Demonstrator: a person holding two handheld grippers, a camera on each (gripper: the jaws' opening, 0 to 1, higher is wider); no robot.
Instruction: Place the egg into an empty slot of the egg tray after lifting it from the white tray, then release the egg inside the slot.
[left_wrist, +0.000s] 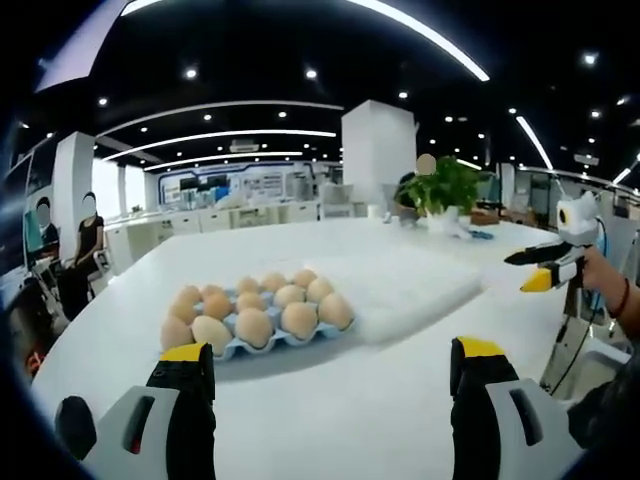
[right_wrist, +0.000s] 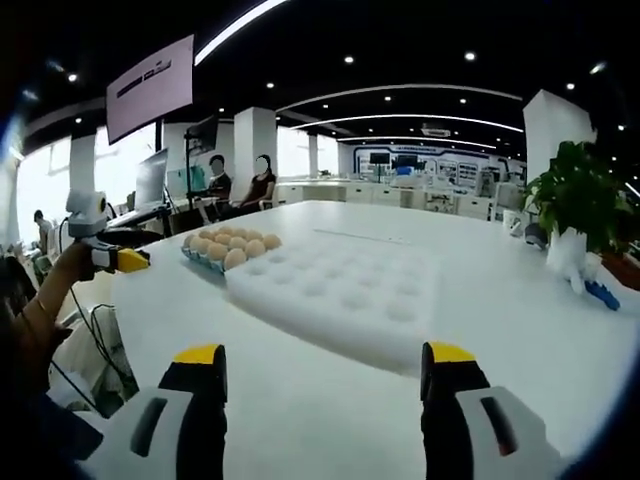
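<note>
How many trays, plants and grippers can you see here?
Trays: 2, the blue egg tray and the white tray
Plants: 1, the potted plant
Grippers: 2, the left gripper and the right gripper
Total: 5

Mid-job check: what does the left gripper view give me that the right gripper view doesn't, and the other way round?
Left gripper view: the egg tray up close, its eggs distinct row by row, and the right gripper held open past the white tray. Right gripper view: the white tray's dimples, all apparently empty, the left gripper off the table's edge, and a wall screen. Shared: table, both trays, potted plant, each view's own jaws wide apart.
</note>
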